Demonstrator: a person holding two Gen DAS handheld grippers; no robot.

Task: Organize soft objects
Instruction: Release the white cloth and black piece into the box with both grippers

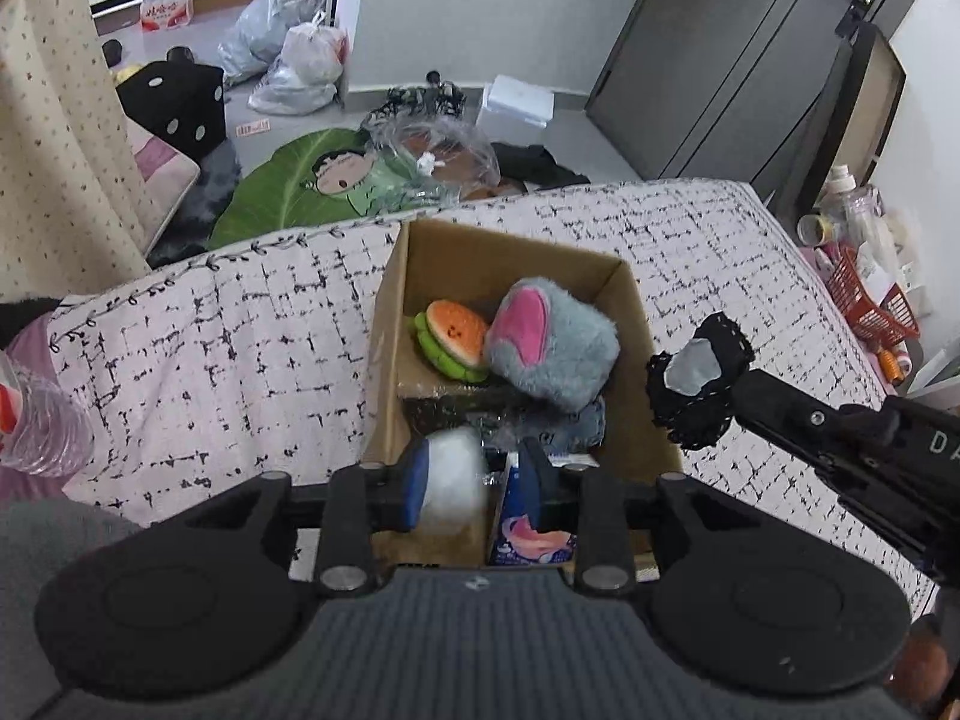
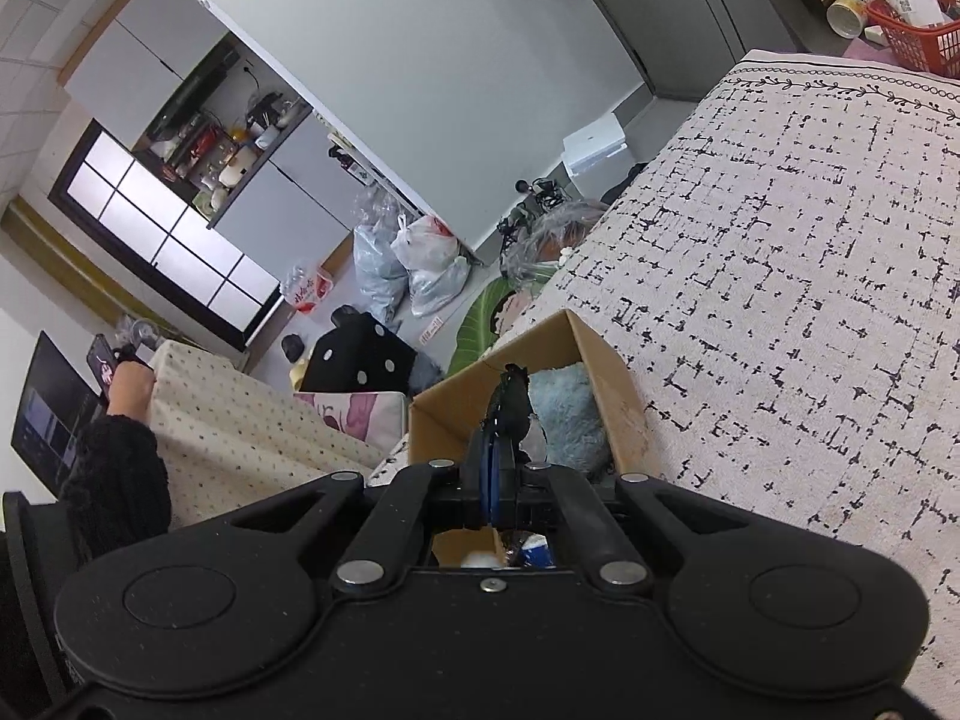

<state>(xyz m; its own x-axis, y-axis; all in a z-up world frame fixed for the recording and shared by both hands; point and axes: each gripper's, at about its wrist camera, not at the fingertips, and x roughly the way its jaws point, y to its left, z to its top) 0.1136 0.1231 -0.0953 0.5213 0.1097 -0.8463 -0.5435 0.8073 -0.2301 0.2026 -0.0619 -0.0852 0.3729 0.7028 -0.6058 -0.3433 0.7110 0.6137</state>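
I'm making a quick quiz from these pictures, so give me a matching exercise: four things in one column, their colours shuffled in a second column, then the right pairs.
Things:
1. burger toy
2. furry toy
3. fluffy ball
4. lace piece

Colours:
A. black with a grey centre
B. white
C. orange and green
D. grey with pink

Pairs: 1-C, 2-D, 3-B, 4-A

walls (image 1: pixel 456 12): pale grey | floor (image 1: pixel 312 126): grey | window (image 2: pixel 162 234): bright, dark-framed | wardrobe (image 1: pixel 720 60): dark
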